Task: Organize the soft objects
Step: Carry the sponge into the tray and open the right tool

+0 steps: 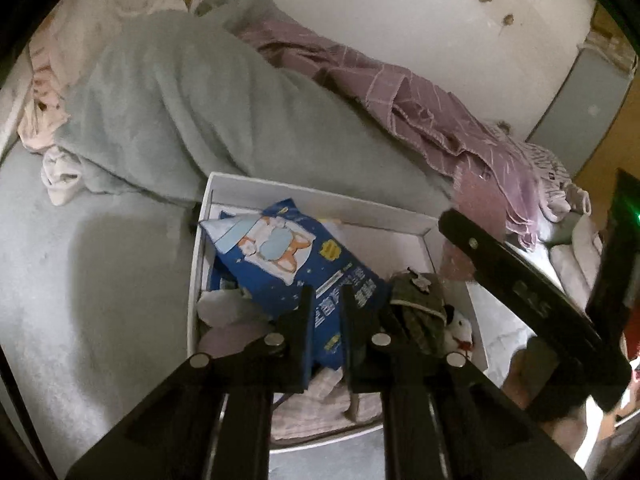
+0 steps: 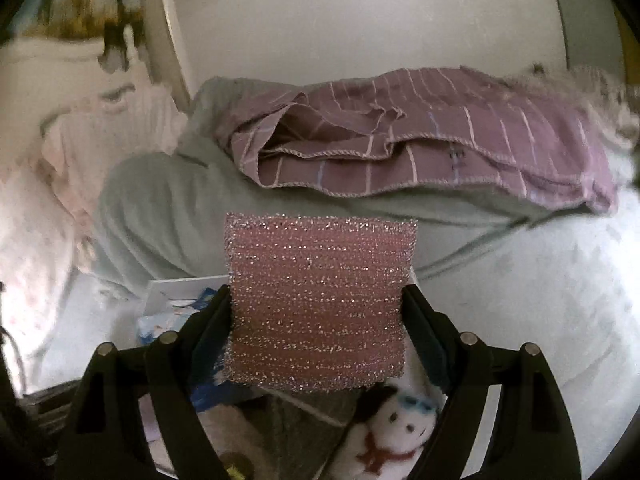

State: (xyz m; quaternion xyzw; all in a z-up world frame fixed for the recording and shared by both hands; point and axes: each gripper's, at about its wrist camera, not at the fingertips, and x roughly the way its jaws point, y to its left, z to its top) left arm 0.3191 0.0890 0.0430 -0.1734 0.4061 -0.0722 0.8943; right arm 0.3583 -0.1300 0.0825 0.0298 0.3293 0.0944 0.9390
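My right gripper (image 2: 318,300) is shut on a pink glittery sponge (image 2: 318,300) and holds it above the white box. In the left wrist view the right gripper shows as a black arm (image 1: 520,292) at the box's right side. The white box (image 1: 280,190) lies on the bed and holds a blue tissue pack (image 1: 288,256), a dark green plaid cloth item (image 1: 420,304) and a white plush snowman (image 1: 460,330), which also shows in the right wrist view (image 2: 396,432). My left gripper (image 1: 326,300) hovers over the box with its fingers a narrow gap apart and nothing clearly between them.
A grey-green blanket (image 1: 180,100) is piled behind the box, with a purple striped cloth (image 1: 420,104) on it along the white wall. Pink bedding (image 1: 48,80) and a small pale garment (image 1: 60,176) lie at the left. The pale sheet (image 1: 100,280) spreads to the box's left.
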